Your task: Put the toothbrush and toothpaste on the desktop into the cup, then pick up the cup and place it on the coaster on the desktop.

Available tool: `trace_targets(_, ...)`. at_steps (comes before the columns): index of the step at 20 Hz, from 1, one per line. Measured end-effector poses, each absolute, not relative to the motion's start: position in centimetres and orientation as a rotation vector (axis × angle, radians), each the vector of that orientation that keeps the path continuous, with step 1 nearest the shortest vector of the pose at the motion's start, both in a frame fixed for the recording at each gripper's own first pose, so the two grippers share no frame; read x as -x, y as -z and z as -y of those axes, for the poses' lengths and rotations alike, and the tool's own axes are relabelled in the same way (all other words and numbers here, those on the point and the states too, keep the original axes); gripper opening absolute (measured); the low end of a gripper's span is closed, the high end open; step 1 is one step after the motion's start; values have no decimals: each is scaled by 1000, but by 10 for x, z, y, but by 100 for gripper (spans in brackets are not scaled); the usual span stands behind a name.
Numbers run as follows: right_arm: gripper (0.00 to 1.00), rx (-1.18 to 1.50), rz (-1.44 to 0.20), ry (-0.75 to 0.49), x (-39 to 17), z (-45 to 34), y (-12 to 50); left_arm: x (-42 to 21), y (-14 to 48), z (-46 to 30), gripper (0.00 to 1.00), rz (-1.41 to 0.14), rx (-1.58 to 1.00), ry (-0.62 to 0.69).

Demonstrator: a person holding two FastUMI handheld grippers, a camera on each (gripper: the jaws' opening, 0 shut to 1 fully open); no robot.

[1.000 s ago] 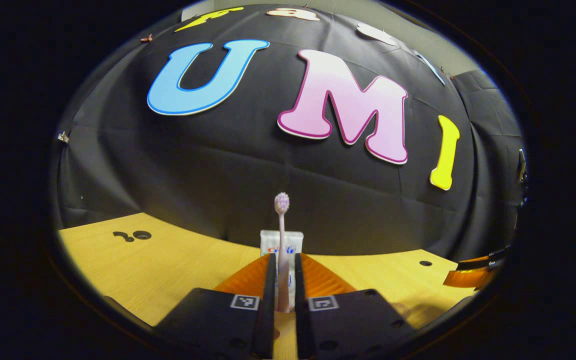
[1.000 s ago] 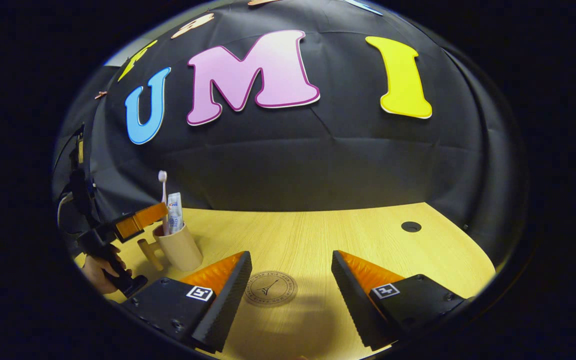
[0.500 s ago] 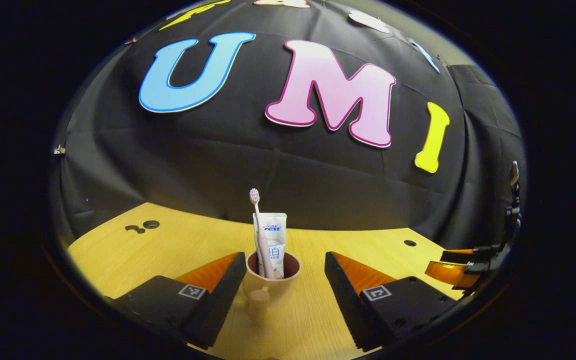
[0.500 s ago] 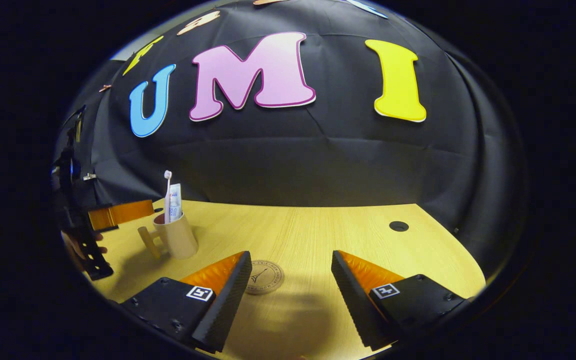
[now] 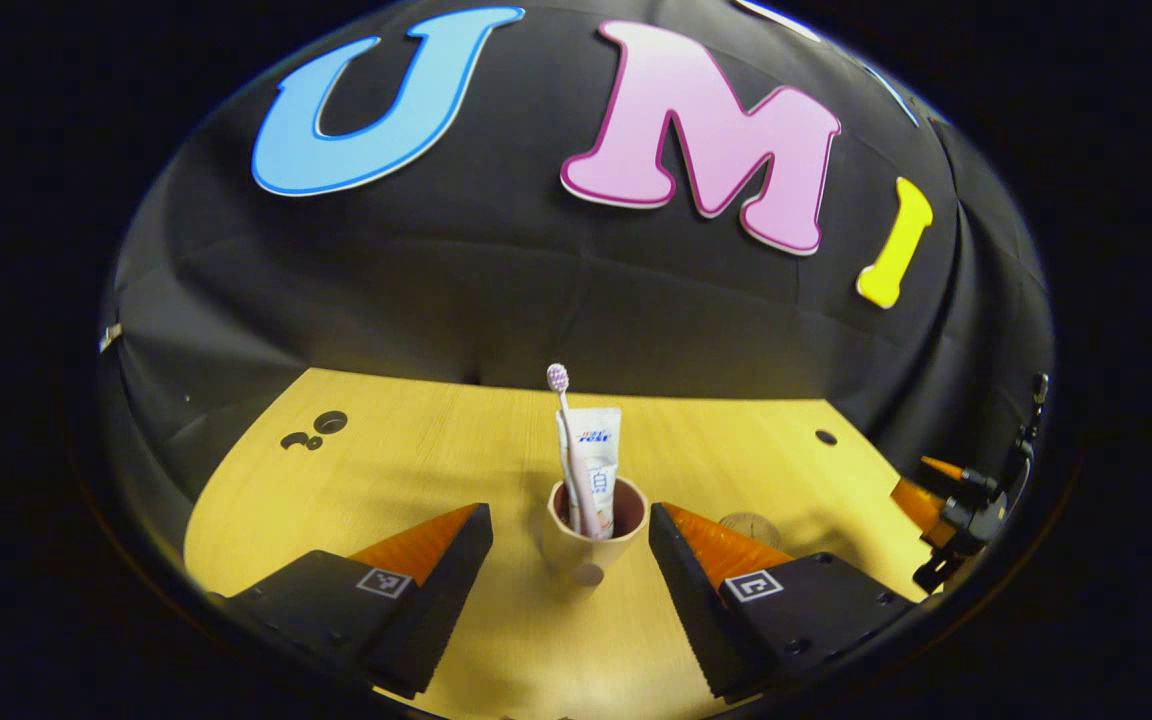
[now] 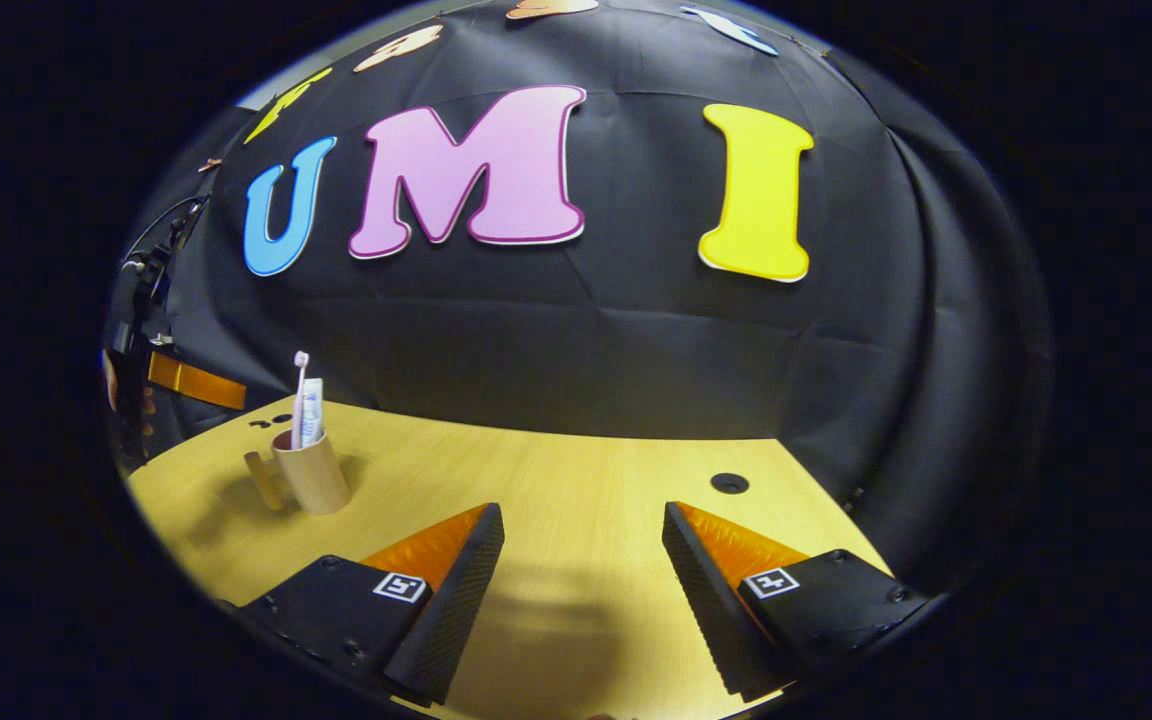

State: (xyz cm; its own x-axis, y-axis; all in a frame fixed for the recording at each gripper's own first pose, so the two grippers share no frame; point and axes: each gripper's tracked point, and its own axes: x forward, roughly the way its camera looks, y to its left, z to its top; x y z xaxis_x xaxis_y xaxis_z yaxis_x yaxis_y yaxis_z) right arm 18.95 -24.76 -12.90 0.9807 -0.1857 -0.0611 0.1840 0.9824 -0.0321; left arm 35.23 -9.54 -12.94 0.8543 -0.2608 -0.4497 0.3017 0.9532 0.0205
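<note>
Left gripper (image 5: 568,525) spread wide, fingers flanking but not touching beige handled plastic cup (image 5: 591,540), upright on pale wooden desktop (image 5: 406,470). Inside cup: pink-bristled toothbrush (image 5: 564,425) (head up) beside white toothpaste tube (image 5: 598,455). Round brown printed coaster (image 5: 751,527) just right of cup, partly hidden. Farther right, right gripper (image 6: 582,560) also wide apart, holding nothing, above bare desktop.

This is a small test booth, not a home. A dark black cloth wall (image 6: 636,340) hangs behind a flat yellow wooden desk (image 6: 576,480) with round cable holes (image 6: 729,483) (like an office desk).
</note>
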Motion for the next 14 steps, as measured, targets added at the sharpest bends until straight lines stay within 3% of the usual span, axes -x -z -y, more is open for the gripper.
trace_targets(10,98,-61,-146,285,-159,297,151,-351,184,109,98,-844,-254,390)
trace_targets(14,98,-98,-151,306,-138,304,154,-355,218,112,98,-975,-269,363)
